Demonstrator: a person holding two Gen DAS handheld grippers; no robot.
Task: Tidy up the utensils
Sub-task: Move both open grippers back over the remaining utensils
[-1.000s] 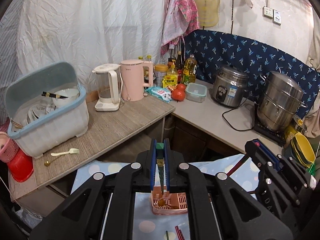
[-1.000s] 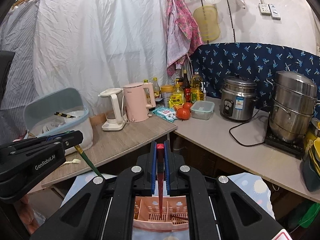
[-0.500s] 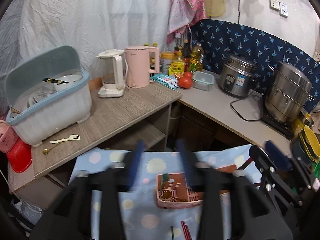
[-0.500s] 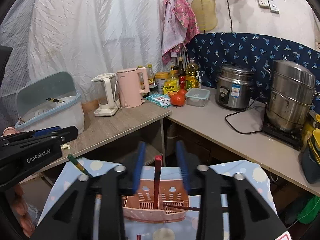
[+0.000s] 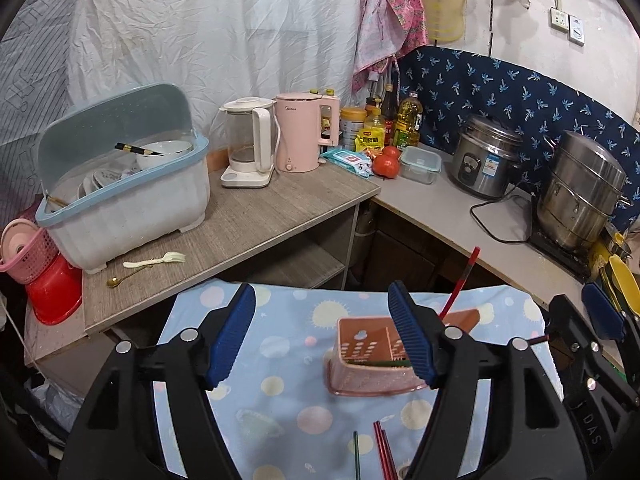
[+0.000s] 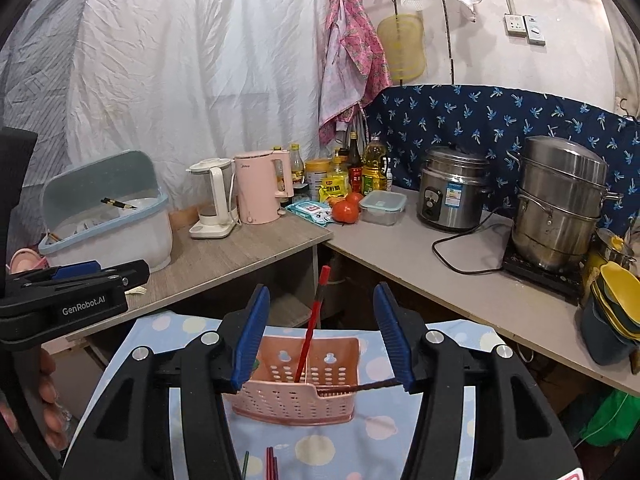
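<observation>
We held both tools above the small table draped in a pale blue cloth with pastel dots [image 6: 304, 452], and neither gripped anything. The left gripper [image 5: 322, 336] had its blue-padded fingers [image 5: 232, 336] spread wide with only cloth between them; the right gripper [image 6: 320, 338] was spread just as wide, its fingers [image 6: 250, 336] flanking the pink perforated plastic utensil basket [image 6: 296, 396] without touching it.

The basket sat near the middle of the cloth, at about twelve o'clock from the right gripper and toward two o'clock from the left. A red chopstick [image 6: 314, 320] stood in it, leaning against the back wall with its upper end tipped toward one o'clock – we judged it rested there because the tall basket propped it up. A second dark red stick [image 6: 360, 388] lay almost flat across the basket's right rim, poking out toward three o'clock, a less settled position that could slide off. In the left view something green [image 5: 380, 362] showed low inside the basket; we could not tell what it was.

At six o'clock on the cloth lay more sticks waiting – a pair of red chopsticks [image 6: 272, 462] side by side and a single green chopstick [image 6: 245, 464] just beside them. We judged the sorting partly done, those loose ones being the likely next pickup, calling for a low approach along their length.
</observation>
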